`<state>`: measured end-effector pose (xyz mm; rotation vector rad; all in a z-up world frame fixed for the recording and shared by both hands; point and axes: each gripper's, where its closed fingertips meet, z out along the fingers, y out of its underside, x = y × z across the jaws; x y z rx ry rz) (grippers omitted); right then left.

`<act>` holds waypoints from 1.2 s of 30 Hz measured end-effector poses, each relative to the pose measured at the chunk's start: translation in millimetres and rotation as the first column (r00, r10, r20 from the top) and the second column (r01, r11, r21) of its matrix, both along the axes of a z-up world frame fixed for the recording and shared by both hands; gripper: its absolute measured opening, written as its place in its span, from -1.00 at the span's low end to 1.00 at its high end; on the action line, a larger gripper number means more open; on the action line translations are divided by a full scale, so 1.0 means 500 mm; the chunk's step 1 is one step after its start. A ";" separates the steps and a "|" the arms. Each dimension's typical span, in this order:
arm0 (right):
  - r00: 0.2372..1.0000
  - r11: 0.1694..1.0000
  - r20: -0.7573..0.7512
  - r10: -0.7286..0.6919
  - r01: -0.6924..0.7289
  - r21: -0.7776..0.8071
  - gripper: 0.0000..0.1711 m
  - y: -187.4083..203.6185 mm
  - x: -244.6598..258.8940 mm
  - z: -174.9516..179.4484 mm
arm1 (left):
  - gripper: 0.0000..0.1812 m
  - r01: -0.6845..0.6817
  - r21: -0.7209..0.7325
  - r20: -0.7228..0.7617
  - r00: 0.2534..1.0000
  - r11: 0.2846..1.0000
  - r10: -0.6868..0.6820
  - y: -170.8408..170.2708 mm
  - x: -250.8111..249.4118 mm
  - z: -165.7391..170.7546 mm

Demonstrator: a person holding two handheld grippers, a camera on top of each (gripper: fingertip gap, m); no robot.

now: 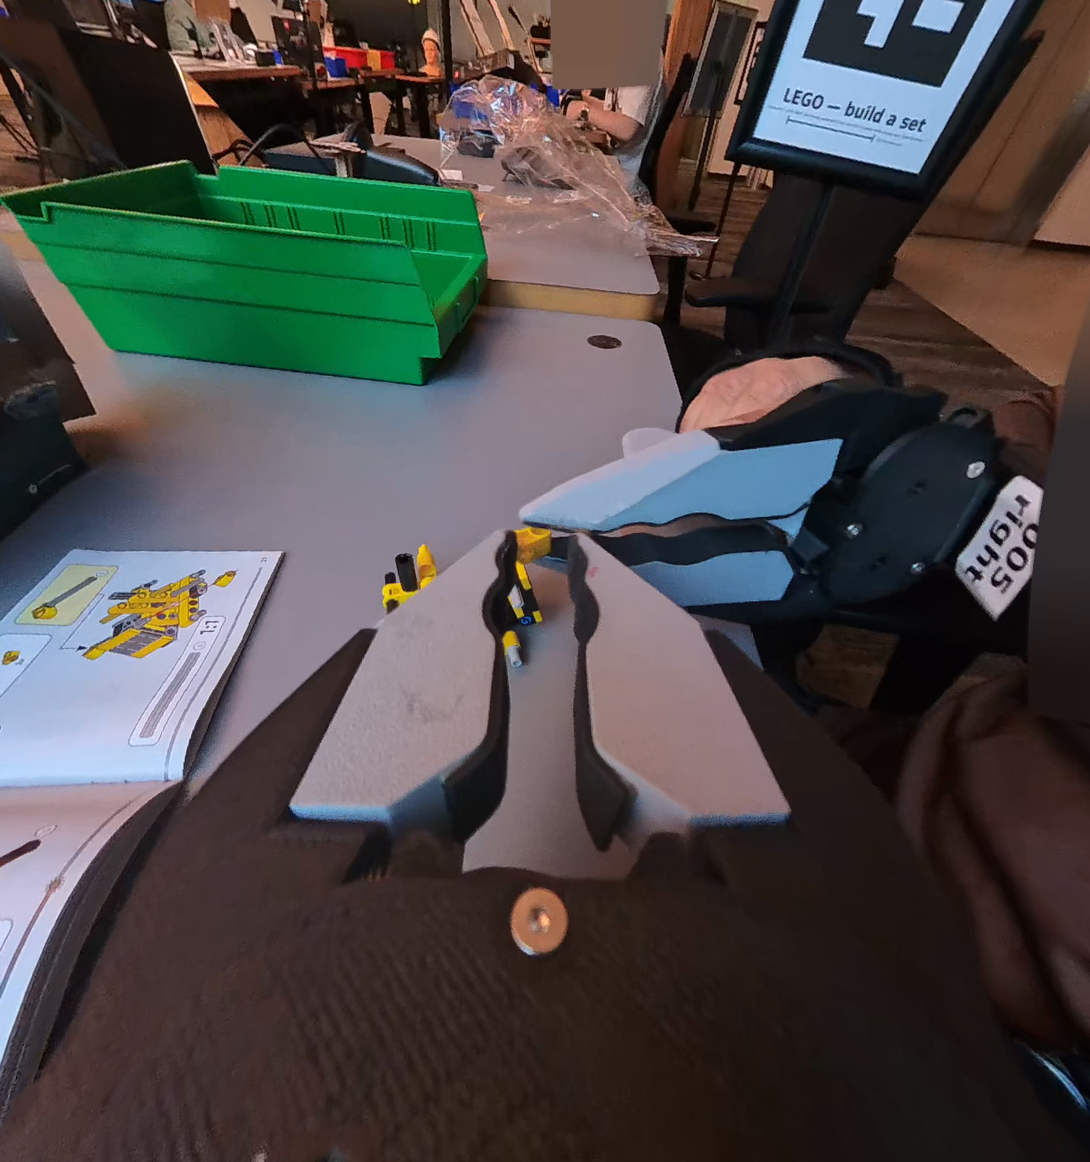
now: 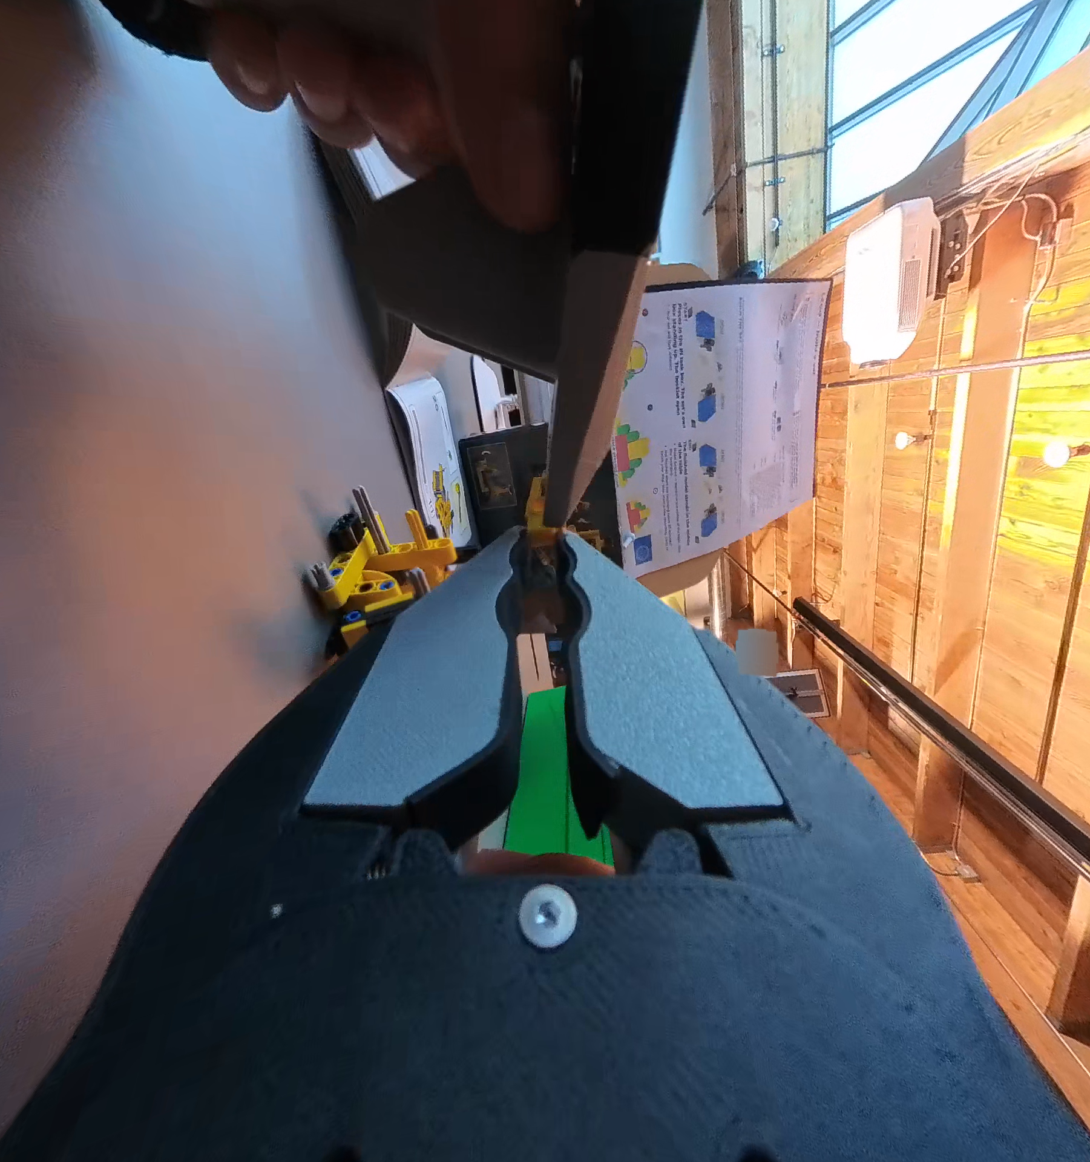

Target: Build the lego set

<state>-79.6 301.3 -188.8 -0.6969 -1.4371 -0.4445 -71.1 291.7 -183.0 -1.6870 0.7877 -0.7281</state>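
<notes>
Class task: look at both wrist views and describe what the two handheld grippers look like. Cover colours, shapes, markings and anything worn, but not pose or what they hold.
Each gripper, left gripper and right gripper, has a ribbed black body with a silver screw, and two wedge-shaped grey fingers with wavy black inner pads. The right gripper carries a white label. A dark sleeve shows at the right edge.

A bright green ribbed plastic bin (image 1: 259, 276) sits on the plain grey counter (image 1: 341, 453); the small brick assembly (image 2: 379, 566) is yellow and black with blue pins.
</notes>
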 end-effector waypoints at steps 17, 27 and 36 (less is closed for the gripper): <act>0.999 0.999 -0.021 0.038 -0.037 0.025 -0.95 -0.022 0.004 0.010 | -0.82 0.127 -0.020 0.058 0.990 0.992 -0.125 -0.021 0.001 0.006; 0.991 0.991 -0.034 0.131 -0.131 -0.009 -0.94 -0.053 0.011 0.014 | -1.00 0.229 -0.048 0.108 0.969 0.972 -0.223 -0.041 0.000 0.007; 0.988 0.988 -0.032 0.153 -0.154 -0.015 -0.95 -0.060 0.008 0.012 | -0.84 0.250 -0.132 0.139 0.963 0.959 -0.232 -0.040 0.005 -0.003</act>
